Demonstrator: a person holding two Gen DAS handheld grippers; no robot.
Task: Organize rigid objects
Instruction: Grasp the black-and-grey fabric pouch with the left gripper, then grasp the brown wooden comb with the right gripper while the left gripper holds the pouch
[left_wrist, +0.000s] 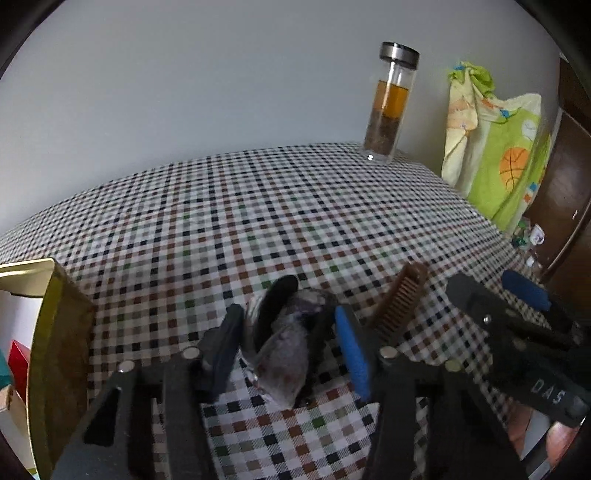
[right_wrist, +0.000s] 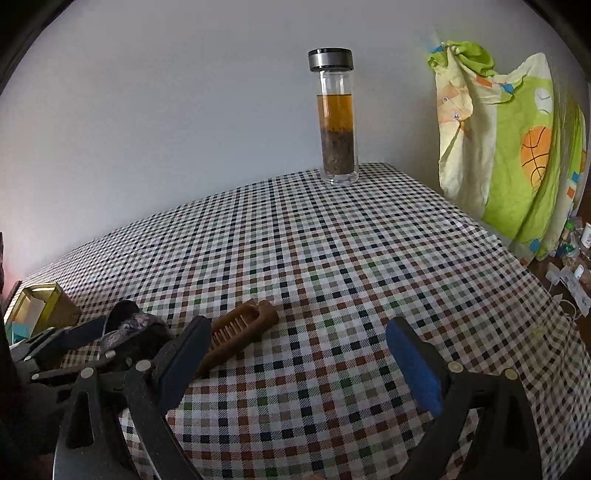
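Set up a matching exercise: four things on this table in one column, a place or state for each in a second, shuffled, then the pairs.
1. glass bottle
2. wooden comb
3. grey pouch
4. right gripper

a. between the left gripper's fingers
b. upright at the table's far edge
c. open, holding nothing
d. lying flat beside the pouch

Pairs: 1-b, 2-d, 3-a, 4-c

L gripper (left_wrist: 291, 347), black frame w/ blue-padded fingers (left_wrist: 352, 354), tilted down, jaws narrowed onto a grey-purple pouch-like item (left_wrist: 284, 350); pads look to press its sides. R gripper (right_wrist: 299, 354), same build, also angled down, jaws wide apart, nothing between them. Bit of a hand (left_wrist: 543, 435) seen at L view's lower right.
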